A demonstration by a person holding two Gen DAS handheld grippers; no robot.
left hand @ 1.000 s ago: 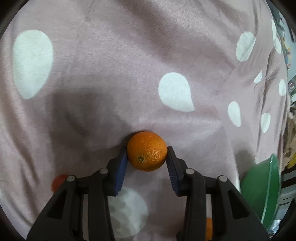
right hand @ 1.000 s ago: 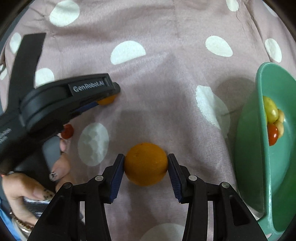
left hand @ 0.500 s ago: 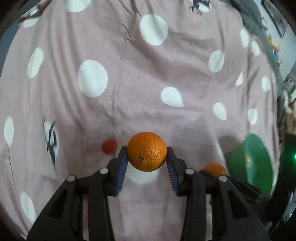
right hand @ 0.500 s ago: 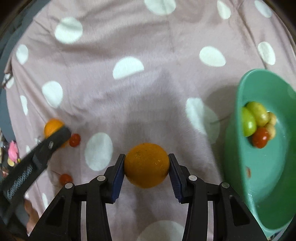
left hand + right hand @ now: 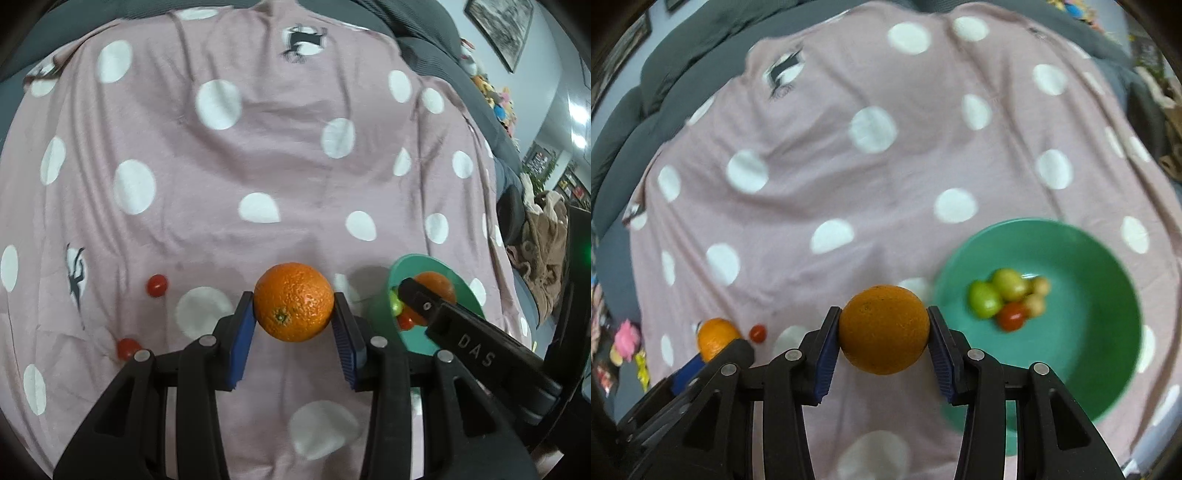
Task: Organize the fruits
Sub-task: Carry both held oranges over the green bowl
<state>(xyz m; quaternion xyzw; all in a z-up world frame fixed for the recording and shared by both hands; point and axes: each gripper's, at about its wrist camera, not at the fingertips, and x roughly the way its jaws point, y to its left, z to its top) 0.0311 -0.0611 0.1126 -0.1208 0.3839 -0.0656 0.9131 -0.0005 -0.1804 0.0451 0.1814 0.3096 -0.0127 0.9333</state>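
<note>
While both grippers are up off the cloth, each one has an orange pinched between its blue pads. The left gripper [image 5: 294, 325] is clamped on a round, pebbly-skinned orange [image 5: 293, 302] with the little green stem dimple facing the camera, and the pads [image 5: 242, 343] press on its two sides. Same deal on the other side: the right gripper [image 5: 884, 341] is closed tight around a second, smoother-looking orange fruit [image 5: 884, 329], squeezed at its widest part.

Moving outward in the right wrist view, the round green plastic bowl [image 5: 1082, 369] sits just right of the held fruit and lower down, on the cloth. Inside it there's a small cluster: two green-yellow grape-like fruits [image 5: 997, 295], a couple of pale tan ones [image 5: 1036, 295] and one red cherry tomato [image 5: 1011, 316], all touching. That view is a bit blurry, so I can't say more about them. On the far left there you can see the left gripper's orange poking out, with a loose red cherry tomato [image 5: 757, 333] on the cloth near it.

From the left wrist view, two small red tomatoes lie on the cloth to the left, one further out [image 5: 157, 285] and one close to the gripper body [image 5: 127, 348]. Everything's over a dusty pink fabric sheet with white polka dots [image 5: 258, 140].
</note>
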